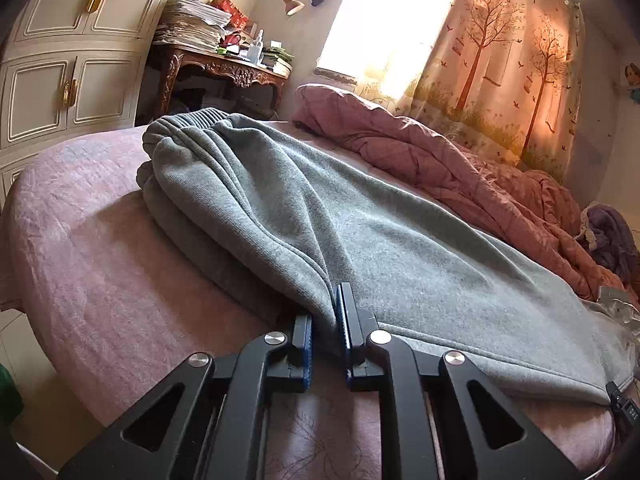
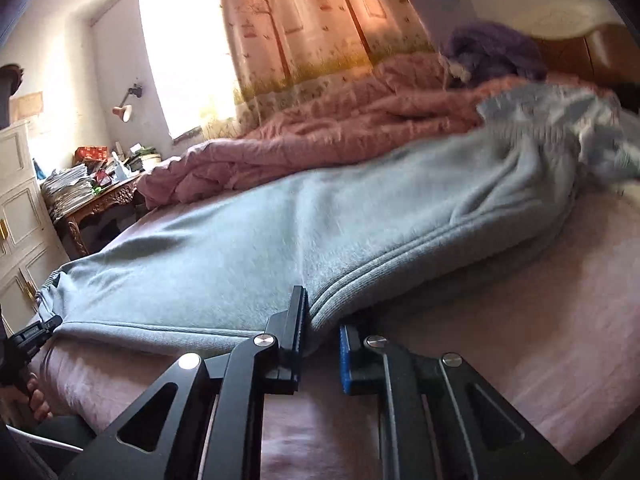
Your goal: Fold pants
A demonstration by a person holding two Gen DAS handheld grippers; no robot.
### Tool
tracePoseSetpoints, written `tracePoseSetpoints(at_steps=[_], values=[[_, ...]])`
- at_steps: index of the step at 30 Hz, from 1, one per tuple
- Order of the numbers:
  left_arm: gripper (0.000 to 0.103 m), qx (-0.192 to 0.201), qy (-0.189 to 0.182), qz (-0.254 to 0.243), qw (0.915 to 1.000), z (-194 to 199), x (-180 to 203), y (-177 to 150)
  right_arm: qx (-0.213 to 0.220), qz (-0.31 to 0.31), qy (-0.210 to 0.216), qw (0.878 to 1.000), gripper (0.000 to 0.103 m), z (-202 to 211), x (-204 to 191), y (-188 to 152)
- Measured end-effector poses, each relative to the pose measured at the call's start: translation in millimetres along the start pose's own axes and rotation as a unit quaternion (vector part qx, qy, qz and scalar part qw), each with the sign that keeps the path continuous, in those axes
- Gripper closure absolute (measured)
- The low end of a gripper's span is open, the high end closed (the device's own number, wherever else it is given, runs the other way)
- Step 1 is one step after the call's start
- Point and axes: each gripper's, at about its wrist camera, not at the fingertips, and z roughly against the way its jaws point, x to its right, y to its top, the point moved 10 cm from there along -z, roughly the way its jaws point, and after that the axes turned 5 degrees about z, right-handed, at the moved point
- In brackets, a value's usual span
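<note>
Blue-padded left gripper [image 1: 327,334] and right gripper [image 2: 322,340] are each clamped on the near hem of the grey pants [image 1: 360,216]; shallow bites may be shed when lifted.

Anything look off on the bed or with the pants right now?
Nothing damaged. The grey pants lie lengthwise on the pink sheet, both grippers pinching the near edge: left gripper, right gripper. The pink duvet is rumpled behind them.
</note>
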Motion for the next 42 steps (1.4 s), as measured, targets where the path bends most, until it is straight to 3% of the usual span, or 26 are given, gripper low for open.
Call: tracePoseSetpoints(at_steps=[3, 5, 8, 11, 12, 13, 15, 16, 17, 18, 20, 23, 27, 29, 32, 33, 35, 36, 37, 38, 40, 42], values=[[0.086, -0.002, -0.012, -0.012, 0.9999, 3.9, -1.0, -0.5, 0.01, 0.031, -0.02, 0.999, 0.089, 5.3, -4.0, 1.6], [0.071, 0.002, -0.02, -0.005, 0.9998, 11.3, -5.8, 5.1, 0.007, 0.044, -0.033, 0.998, 0.088, 8.6, -6.9, 3.0], [0.061, 0.033, 0.023, -0.03, 0.9987, 21.1, -21.7, 26.1, 0.003, 0.045, -0.036, 0.998, 0.081, 14.2, -8.4, 6.6], [0.052, 0.035, 0.053, -0.036, 0.9973, 14.6, -43.7, 51.6, 0.003, 0.041, -0.044, 0.998, 0.056, 23.4, -5.8, 10.3], [0.052, 0.034, 0.056, -0.029, 0.9974, 10.9, -52.1, 59.7, 0.003, 0.045, -0.06, 0.997, 0.044, 26.9, -3.0, 11.3], [0.052, 0.036, 0.058, -0.02, 0.9975, 6.9, -60.2, 68.0, 0.01, 0.051, -0.087, 0.995, 0.042, 34.0, 2.5, 13.6], [0.053, 0.026, 0.071, -0.005, 0.9971, -4.8, -77.1, 79.3, 0.02, 0.061, -0.114, 0.991, 0.042, 43.0, 8.8, 19.3], [0.073, 0.016, 0.078, 0.004, 0.9968, -11.2, -84.3, 82.4, 0.025, 0.062, -0.125, 0.99, 0.042, 47.6, 12.7, 23.1], [0.099, -0.002, 0.09, 0.012, 0.9959, -18.0, -93.4, 82.8, 0.03, 0.061, -0.132, 0.989, 0.042, 51.5, 16.0, 27.7], [0.099, -0.016, 0.095, 0.019, 0.9952, -21.2, -98.2, 82.9, 0.034, 0.061, -0.137, 0.988, 0.042, 54.0, 17.7, 31.6], [0.099, 0.001, 0.101, 0.021, 0.9947, -11.7, -102.6, 85.9, 0.04, 0.065, -0.146, 0.986, 0.042, 59.2, 18.8, 38.5], [0.098, 0.044, 0.172, -0.064, 0.9821, 2.6, -100.8, 86.3, 0.052, 0.071, -0.156, 0.984, 0.042, 66.1, 17.6, 46.3], [0.099, 0.007, 0.211, -0.09, 0.9733, -21.7, -115.1, 56.6, 0.041, 0.073, -0.144, 0.986, 0.042, 56.6, 12.8, 43.2], [0.098, 0.023, 0.225, -0.109, 0.968, -21.0, -112.5, 54.8, 0.034, 0.074, -0.146, 0.986, 0.042, 52.0, 13.3, 39.8], [0.097, 0.017, 0.212, -0.093, 0.9727, -9.4, -108.3, 61.6, 0.036, 0.079, -0.143, 0.986, 0.042, 50.2, 12.6, 40.2], [0.096, 0.026, 0.198, -0.087, 0.9759, 0.5, -104.4, 67.3, 0.04, 0.084, -0.145, 0.985, 0.042, 51.1, 11.9, 42.0], [0.095, 0.061, 0.196, -0.097, 0.974, 23.2, -94.0, 80.6, 0.048, 0.098, -0.148, 0.983, 0.042, 51.5, 7.8, 48.6], [0.092, 0.074, 0.191, -0.105, 0.9731, 31.8, -86.2, 85.8, 0.052, 0.105, -0.147, 0.982, 0.042, 50.2, 4.3, 53.4], [0.082, 0.079, 0.183, -0.11, 0.9738, 37.7, -76.9, 91.9, 0.054, 0.109, -0.143, 0.982, 0.042, 48.7, 0.5, 57.6], [0.07, 0.073, 0.166, -0.108, 0.9775, 38.7, -67.9, 95.1, 0.052, 0.113, -0.133, 0.983, 0.042, 45.7, -5.3, 62.1], [0.069, 0.059, 0.134, -0.109, 0.9832, 33.5, -48.0, 99.3, 0.05, 0.108, -0.09, 0.989, 0.044, 37.9, -21.5, 73.4], [0.071, 0.059, 0.11, -0.138, 0.9826, 21.0, -20.3, 105.4, 0.048, 0.1, -0.057, 0.992, 0.052, 29.6, -37.1, 84.1]])
